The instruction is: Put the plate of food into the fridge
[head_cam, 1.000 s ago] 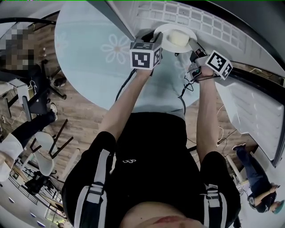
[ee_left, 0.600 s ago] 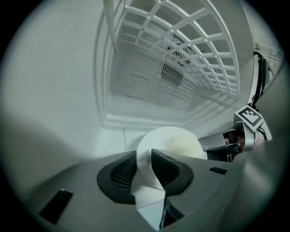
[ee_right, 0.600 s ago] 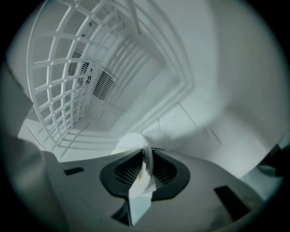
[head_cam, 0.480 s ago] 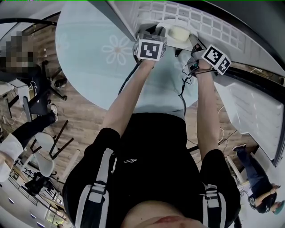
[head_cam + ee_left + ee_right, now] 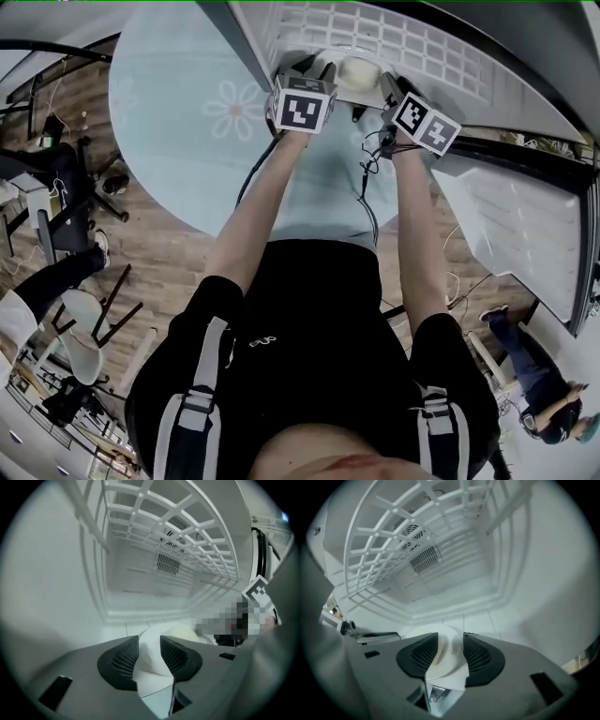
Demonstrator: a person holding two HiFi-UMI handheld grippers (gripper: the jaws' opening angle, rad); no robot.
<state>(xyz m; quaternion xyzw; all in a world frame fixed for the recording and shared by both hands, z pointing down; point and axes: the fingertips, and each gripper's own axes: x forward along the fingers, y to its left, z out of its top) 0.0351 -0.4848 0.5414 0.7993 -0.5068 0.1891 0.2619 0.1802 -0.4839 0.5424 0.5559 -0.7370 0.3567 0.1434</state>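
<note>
A white plate (image 5: 343, 86) with a pale mound of food (image 5: 359, 70) sits just inside the open fridge, under its white wire shelf (image 5: 403, 42). My left gripper (image 5: 322, 75) is at the plate's left rim and my right gripper (image 5: 387, 86) at its right rim. Both sets of jaws are opening. In the left gripper view the plate's rim (image 5: 150, 666) lies between the dark pads of the left gripper (image 5: 149, 649), with the food (image 5: 185, 633) beyond. In the right gripper view the rim (image 5: 446, 631) likewise lies within the right gripper (image 5: 450, 652). The pads look loose on it.
The fridge door (image 5: 520, 230) stands open at the right. A round pale-blue rug with daisies (image 5: 187, 131) covers the wooden floor before the fridge. Chairs and stands (image 5: 66, 216) crowd the left, and a person (image 5: 534, 375) is at the lower right. The fridge's back vent (image 5: 168, 563) lies ahead.
Both grippers have carried the plate forward, under the wire shelf and into the fridge. The two marker cubes have drawn closer together and further up the head view.
</note>
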